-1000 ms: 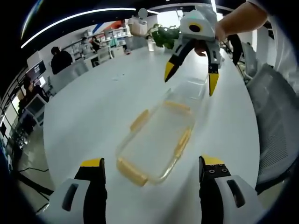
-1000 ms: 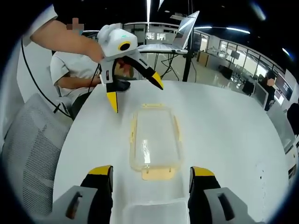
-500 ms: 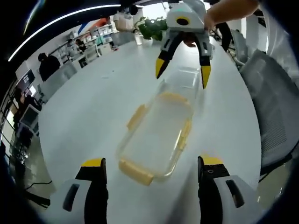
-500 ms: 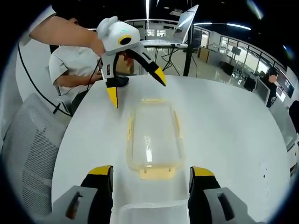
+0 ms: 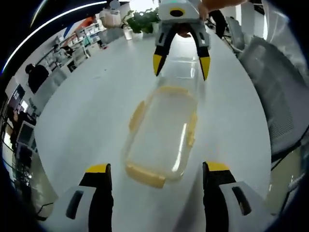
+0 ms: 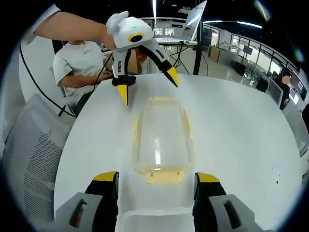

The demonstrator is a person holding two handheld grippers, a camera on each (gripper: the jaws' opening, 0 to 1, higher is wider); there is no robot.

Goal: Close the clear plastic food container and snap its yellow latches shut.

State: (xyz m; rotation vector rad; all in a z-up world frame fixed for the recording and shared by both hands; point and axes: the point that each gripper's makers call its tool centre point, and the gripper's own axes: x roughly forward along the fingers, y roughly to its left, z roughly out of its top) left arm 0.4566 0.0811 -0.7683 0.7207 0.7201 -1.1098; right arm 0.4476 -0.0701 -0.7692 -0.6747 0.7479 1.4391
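A clear plastic container [image 5: 159,135] with yellow latches [image 5: 145,175] on its sides and ends lies flat on the white table [image 5: 91,111]. It appears again in the right gripper view as the container [image 6: 161,140]. My left gripper [image 5: 157,170] is open, its jaws on either side of the container's near end. The right gripper [image 5: 179,65] hangs open over the far end, above a second clear plastic piece [image 5: 186,72]. In the right gripper view my right gripper [image 6: 156,178] is open, that clear piece [image 6: 154,215] lies between its jaws, and the left gripper [image 6: 147,86] is open at the far end.
A grey mesh chair [image 5: 275,92] stands by the table edge, seen again as the chair [image 6: 29,159]. A seated person in white [image 6: 79,65] and a laptop on a stand [image 6: 188,29] are behind the table. A cup [image 5: 127,33] and a plant [image 5: 142,17] stand at the far end.
Both grippers have drawn in towards the container's ends and now line up with its long axis. Both remain open. The container has not moved on the table.
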